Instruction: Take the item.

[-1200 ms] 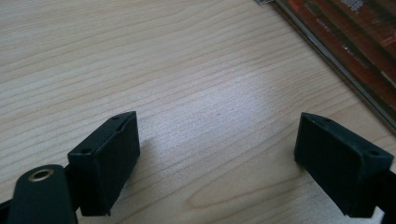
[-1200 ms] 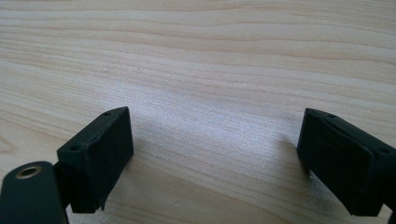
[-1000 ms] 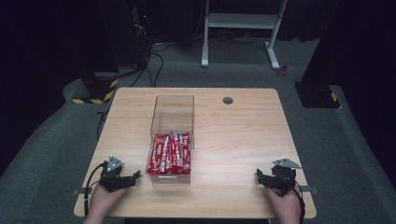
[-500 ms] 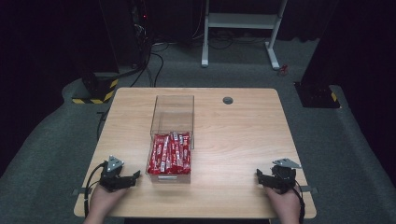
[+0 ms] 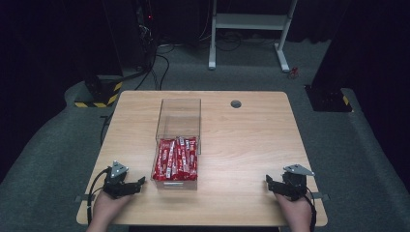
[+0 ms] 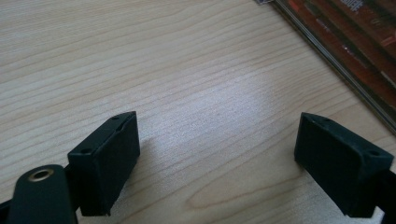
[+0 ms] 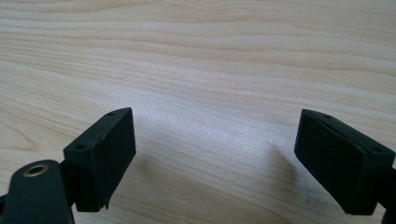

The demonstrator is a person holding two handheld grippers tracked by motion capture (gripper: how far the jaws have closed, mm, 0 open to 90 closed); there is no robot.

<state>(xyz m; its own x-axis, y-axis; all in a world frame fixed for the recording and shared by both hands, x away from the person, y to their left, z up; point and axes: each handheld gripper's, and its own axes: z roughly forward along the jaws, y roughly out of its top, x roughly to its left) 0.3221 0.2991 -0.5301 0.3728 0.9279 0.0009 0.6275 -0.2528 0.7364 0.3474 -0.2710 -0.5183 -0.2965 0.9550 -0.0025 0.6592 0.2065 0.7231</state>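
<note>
The clear box stood on the desk, just beside the left gripper on its inner side and well apart from the right gripper. The near half of the box was full of red packets; the far half looked empty. In the left gripper view, the wall of the box and the packets showed at the upper right corner, ahead and to the right of the jaws. Both grippers were released, their jaws wide apart with only bare desk between them, and each rested low at the near edge of the desk. I judged that the work had not yet begun and this was the starting pose. The next move probably called for the left gripper to rise, go over the rim of the box, and come down on one packet.
</note>
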